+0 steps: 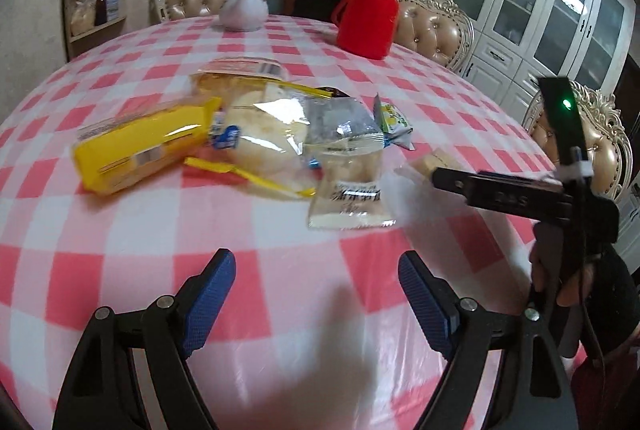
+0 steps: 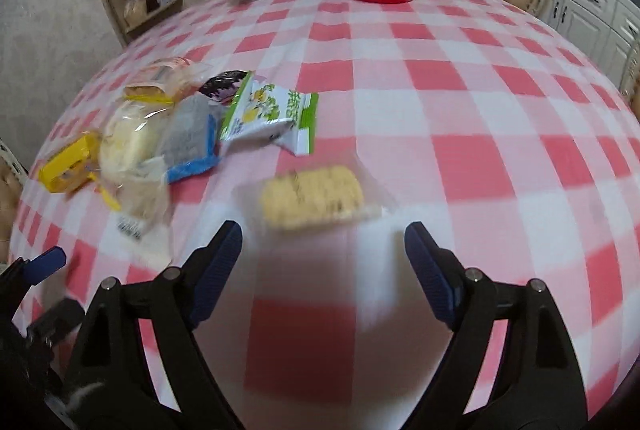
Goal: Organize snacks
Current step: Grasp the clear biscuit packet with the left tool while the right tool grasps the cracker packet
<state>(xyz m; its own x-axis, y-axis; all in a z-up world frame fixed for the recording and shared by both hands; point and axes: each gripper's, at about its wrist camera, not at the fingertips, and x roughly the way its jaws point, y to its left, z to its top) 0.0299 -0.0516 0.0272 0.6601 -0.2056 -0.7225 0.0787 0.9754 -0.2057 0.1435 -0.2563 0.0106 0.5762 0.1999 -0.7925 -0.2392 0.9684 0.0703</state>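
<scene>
Honestly the surface (image 2: 460, 77) had loads of open room on my right and the edge wasn't close. The snack pile (image 1: 240, 137) overlapped badly, so pulling one could've dragged others. One cracker pack (image 2: 312, 197) lay alone just ahead of my right gripper (image 2: 324, 250). My left gripper (image 1: 316, 278) hovered nearby, jaws on both wide and empty.

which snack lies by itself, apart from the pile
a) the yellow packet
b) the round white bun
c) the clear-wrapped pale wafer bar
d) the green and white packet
c: in the right wrist view the clear-wrapped pale wafer bar lies alone on the checked tablecloth, just ahead of the open right gripper, while the other three lie together in the snack pile on the left.
</scene>
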